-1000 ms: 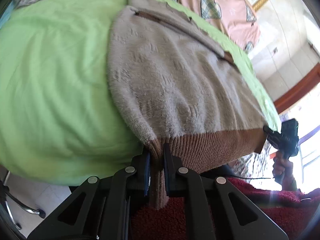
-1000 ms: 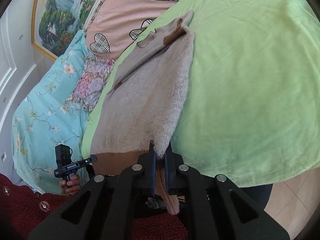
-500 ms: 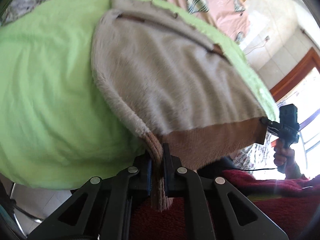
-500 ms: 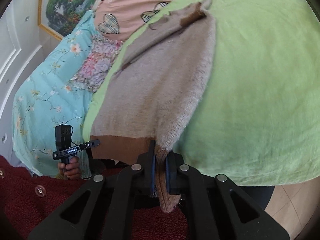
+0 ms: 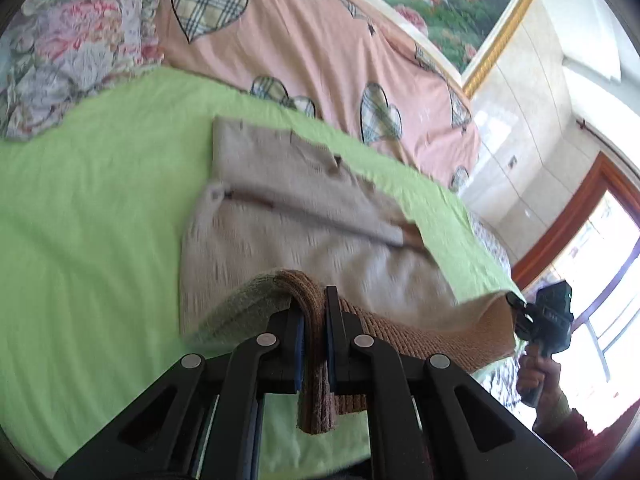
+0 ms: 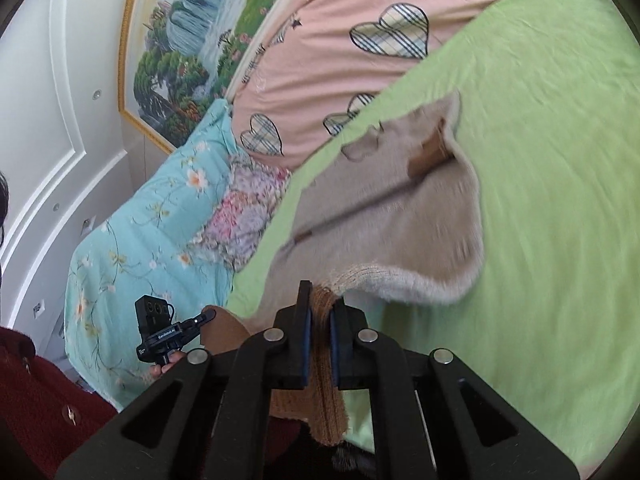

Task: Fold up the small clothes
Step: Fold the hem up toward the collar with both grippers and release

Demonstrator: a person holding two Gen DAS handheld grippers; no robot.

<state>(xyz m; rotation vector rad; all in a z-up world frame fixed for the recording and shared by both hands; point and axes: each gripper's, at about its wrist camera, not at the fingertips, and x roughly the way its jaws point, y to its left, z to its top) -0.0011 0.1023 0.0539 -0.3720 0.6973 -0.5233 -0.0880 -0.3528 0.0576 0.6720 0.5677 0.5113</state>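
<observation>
Two grippers pinch sweater (image 5: 304,216) hem; pink quilt (image 5: 320,48) beyond.

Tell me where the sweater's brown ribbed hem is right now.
The brown ribbed hem is lifted off the green sheet at the near edge of the bed, its two corners pinched in the left gripper and right gripper.

One beige sweater (image 5: 304,216), two claws (image 5: 314,312) (image 6: 320,320), one green sheet (image 5: 100,200), one framed painting (image 6: 188,52)
</observation>
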